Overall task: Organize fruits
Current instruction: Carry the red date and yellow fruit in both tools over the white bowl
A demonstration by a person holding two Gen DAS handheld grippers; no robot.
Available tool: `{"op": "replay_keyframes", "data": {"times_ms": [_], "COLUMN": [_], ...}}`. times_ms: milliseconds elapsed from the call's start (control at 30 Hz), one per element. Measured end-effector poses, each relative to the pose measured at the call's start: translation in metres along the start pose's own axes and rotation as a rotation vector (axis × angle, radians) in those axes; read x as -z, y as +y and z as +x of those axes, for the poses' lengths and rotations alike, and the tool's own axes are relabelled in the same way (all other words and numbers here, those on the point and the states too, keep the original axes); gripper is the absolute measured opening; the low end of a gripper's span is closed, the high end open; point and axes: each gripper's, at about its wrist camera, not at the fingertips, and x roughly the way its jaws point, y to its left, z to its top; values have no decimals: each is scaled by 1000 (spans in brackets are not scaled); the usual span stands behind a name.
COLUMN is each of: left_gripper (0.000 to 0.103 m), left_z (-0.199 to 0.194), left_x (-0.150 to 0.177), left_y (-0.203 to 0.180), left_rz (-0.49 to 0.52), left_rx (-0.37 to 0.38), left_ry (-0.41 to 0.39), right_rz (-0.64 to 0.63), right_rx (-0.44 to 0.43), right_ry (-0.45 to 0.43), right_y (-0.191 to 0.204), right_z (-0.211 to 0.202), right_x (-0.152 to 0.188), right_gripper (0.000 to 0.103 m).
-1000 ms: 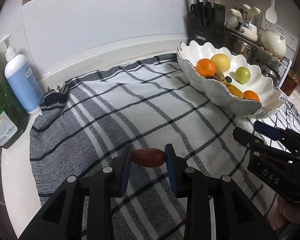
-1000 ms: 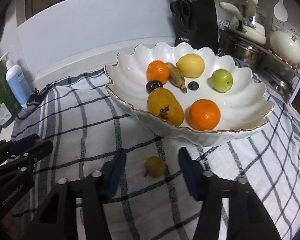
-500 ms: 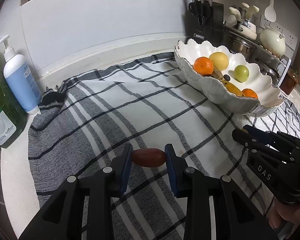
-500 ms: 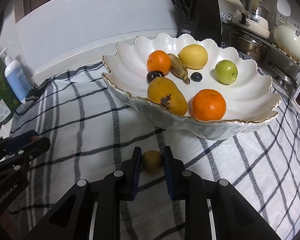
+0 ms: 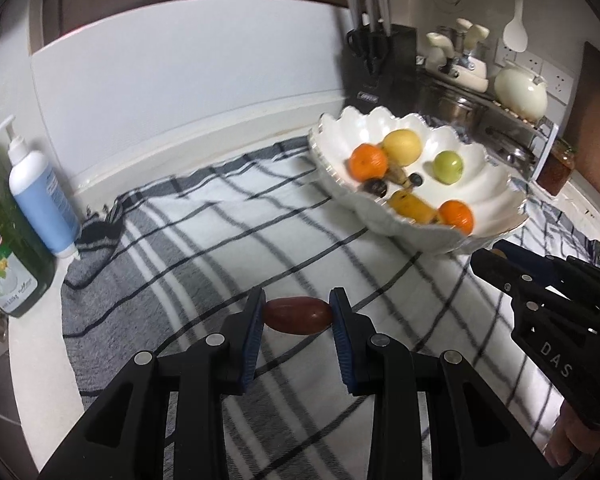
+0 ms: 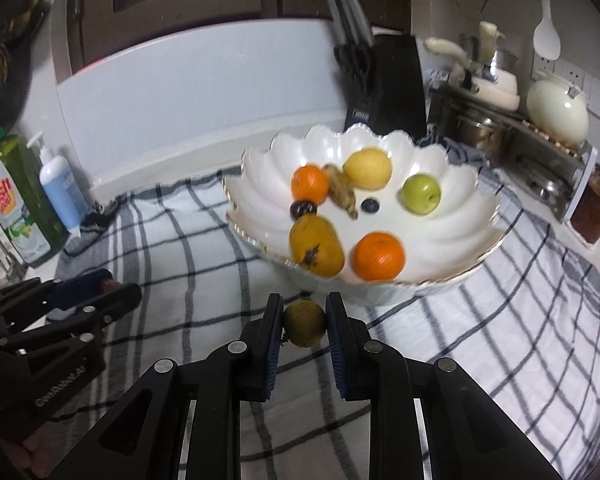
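your left claw [image 5: 298, 315] gripped a date [image 5: 298, 315], your right claw [image 6: 303, 323] a fruit [image 6: 303, 323]; bowl [image 6: 452, 276], upper right, already held seven.

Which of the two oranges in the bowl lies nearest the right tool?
The orange at the bowl's front rim, beside the mango; the other orange lies further back.

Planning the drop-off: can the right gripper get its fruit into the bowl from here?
Probably yes. The right gripper holds the fruit just before the bowl, with nothing between; it only needs to clear the rim.
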Motion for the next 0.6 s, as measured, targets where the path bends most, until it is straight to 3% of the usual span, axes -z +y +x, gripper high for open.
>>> {"op": "replay_keyframes", "data": {"times_ms": [600], "left_gripper": [33], "left_z": [2], "left_x": [-64], "left_y": [-60], "left_rz": [77], "left_rx": [79], "left_ry": [-81], "right_rz": [60], "right_rx": [71], "right_ry": [-101], "right_y": [-62], "right_z": [-24], "right_x": [-36], "right_gripper": [23]}}
